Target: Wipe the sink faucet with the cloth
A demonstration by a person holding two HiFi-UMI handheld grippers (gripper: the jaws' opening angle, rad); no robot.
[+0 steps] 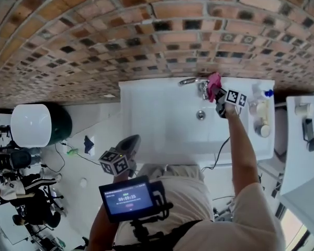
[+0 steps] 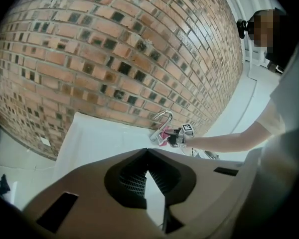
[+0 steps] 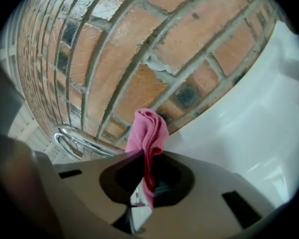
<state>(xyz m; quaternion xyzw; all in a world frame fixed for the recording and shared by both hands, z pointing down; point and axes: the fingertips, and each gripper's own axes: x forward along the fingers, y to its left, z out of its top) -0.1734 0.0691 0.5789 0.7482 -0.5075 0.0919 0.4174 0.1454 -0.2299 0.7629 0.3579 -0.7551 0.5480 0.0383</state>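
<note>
Right gripper (image 3: 147, 171): 2 jaws closed on the cloth (image 3: 148, 131), pinching it low down. A bunched pink fold stands up above the jaw tips and a short tail hangs below them.

Cloth position: just to the right of the faucet (image 1: 194, 82), level with its base. The head view shows the 2 overlapping, while the right gripper view shows the chrome spout off to the cloth's left. I cannot tell whether they touch.

Left gripper (image 2: 147, 153): jaw tips together with nothing between them. It is held well back from the faucet, on the near side of the sink (image 1: 157, 119).

The brick wall (image 1: 94, 35) is directly behind the faucet.

Handling (judgement):
- The cloth looks light, soft and limp, so it should drape and conform to the curved spout rather than push against it.
- The present hold on the gathered lower part seems right, because the free upper fold is the working face.
- A limp fold gives little pressure, so contact should be made close to the jaw tips.
- The faucet looks rigid, fixed and smooth. The cloth should slide on it easily, though a hard drag might pull the fold out of the jaws.
</note>
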